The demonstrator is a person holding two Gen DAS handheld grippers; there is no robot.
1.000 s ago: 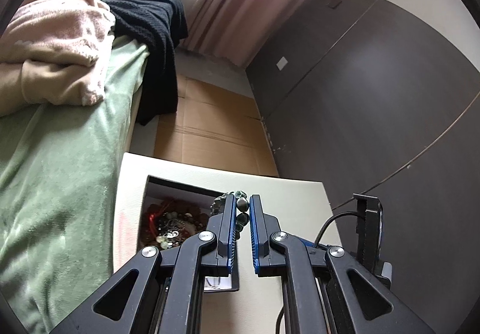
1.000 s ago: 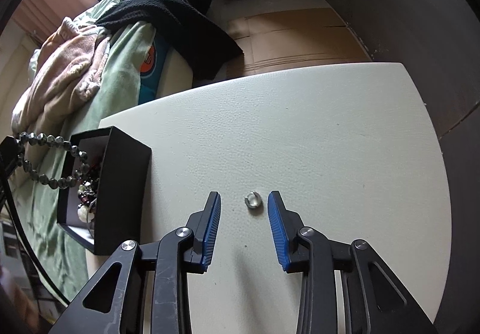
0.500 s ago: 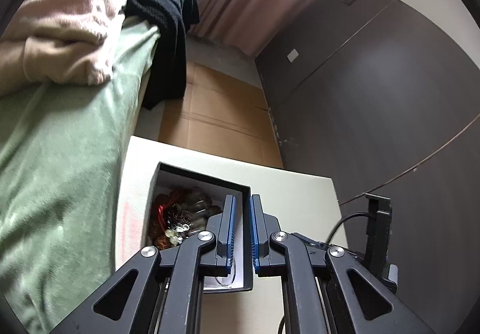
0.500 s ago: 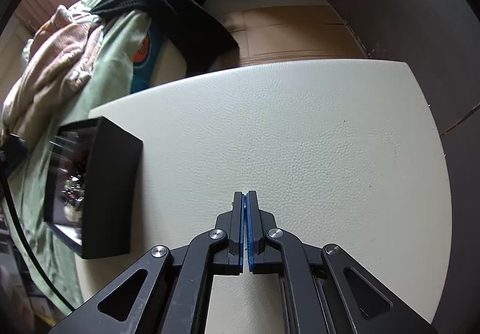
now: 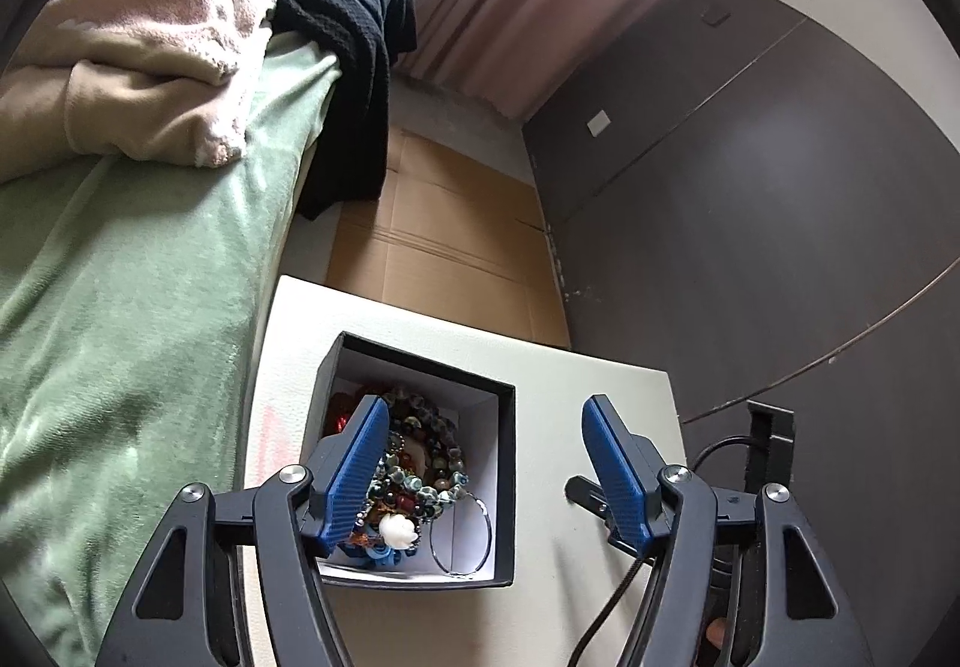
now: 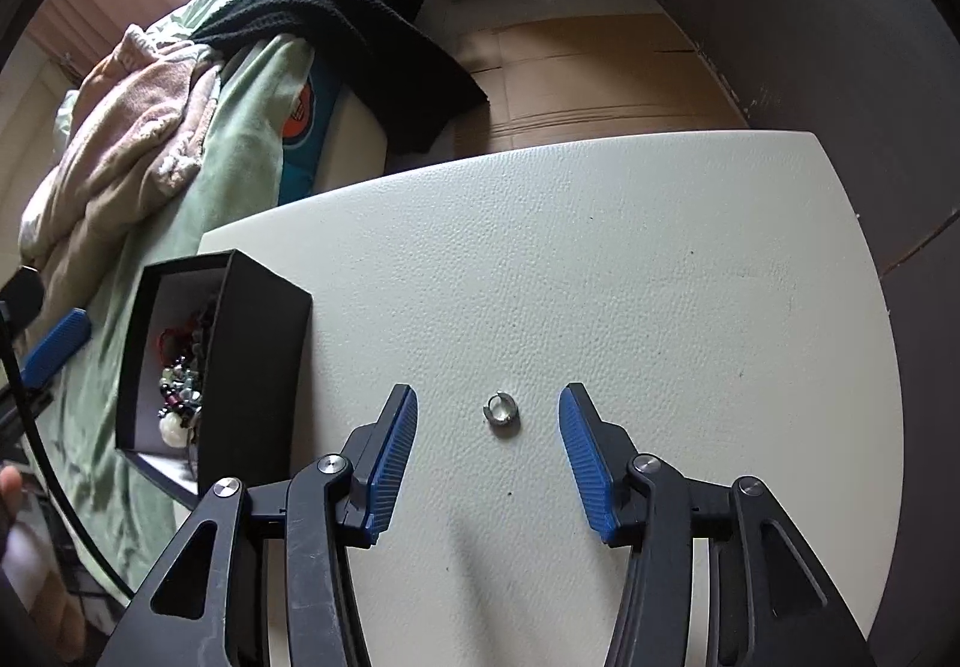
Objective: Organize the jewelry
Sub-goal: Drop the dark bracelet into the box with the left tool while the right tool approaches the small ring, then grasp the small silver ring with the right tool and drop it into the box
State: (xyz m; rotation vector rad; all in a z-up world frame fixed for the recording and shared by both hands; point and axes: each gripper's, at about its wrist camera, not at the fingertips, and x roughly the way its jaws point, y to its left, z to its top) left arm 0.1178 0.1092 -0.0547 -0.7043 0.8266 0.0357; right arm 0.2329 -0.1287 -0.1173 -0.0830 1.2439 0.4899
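A black jewelry box (image 5: 507, 487) with a white lining sits on the white table (image 5: 576, 595), full of bead bracelets (image 5: 420, 457) and a thin wire hoop (image 5: 462, 535). My left gripper (image 5: 486, 415) hangs above the box, its jaws opening with nothing between them. In the right wrist view the same box (image 6: 258, 367) stands at the left. A small silver ring (image 6: 501, 414) lies on the table (image 6: 660, 277) between the fingers of my right gripper (image 6: 486, 403), whose jaws are opening and do not touch it.
A bed with a green blanket (image 5: 120, 337), pink bedding and a black garment (image 5: 354, 37) runs along the table's left side. Cardboard (image 5: 444, 259) covers the floor beyond. A dark wall panel (image 5: 750, 187) stands to the right. A black cable (image 5: 612, 607) trails near the left gripper.
The left gripper carried a dark bead bracelet over the box, then opened; the bracelet now lies in the box. The right gripper shut, then opened again around the ring, which stays on the table.
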